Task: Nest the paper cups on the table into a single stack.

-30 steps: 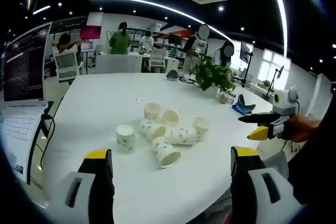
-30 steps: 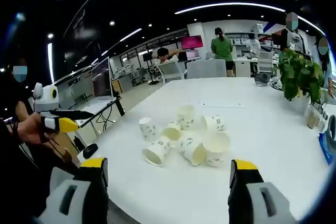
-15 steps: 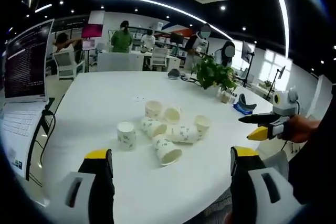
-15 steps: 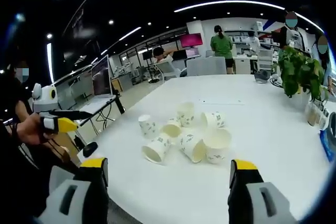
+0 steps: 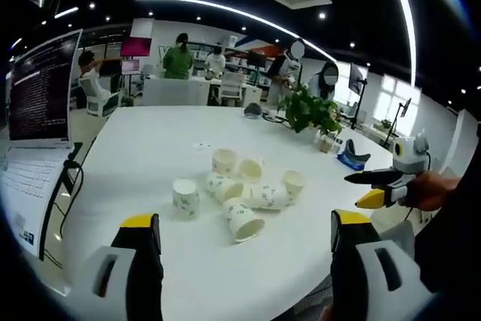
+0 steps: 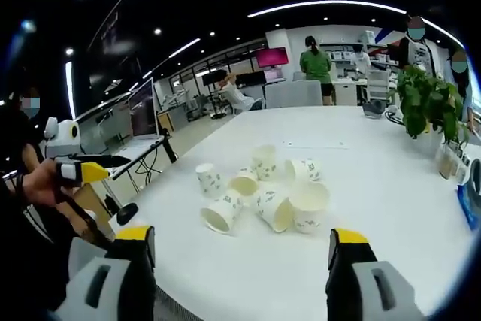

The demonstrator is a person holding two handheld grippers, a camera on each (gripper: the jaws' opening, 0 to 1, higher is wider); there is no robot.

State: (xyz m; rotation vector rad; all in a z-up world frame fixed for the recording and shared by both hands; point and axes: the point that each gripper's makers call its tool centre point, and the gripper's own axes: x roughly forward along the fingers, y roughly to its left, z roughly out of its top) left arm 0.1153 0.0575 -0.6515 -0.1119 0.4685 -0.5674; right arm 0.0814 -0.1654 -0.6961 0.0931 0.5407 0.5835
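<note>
Paper cups (image 6: 263, 197): seven, loose on white table (image 6: 376, 186). Potted plant (image 6: 425, 103): one. Laptop (image 5: 37, 110): one.

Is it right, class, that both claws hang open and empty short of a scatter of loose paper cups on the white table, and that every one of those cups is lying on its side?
Not quite. Several paper cups lie on their sides, but the cup at the left of the cluster stands upside down on its rim, as the left gripper view shows. The rest holds: the left claw and right claw are open and empty, short of the cluster on the white table.
</note>
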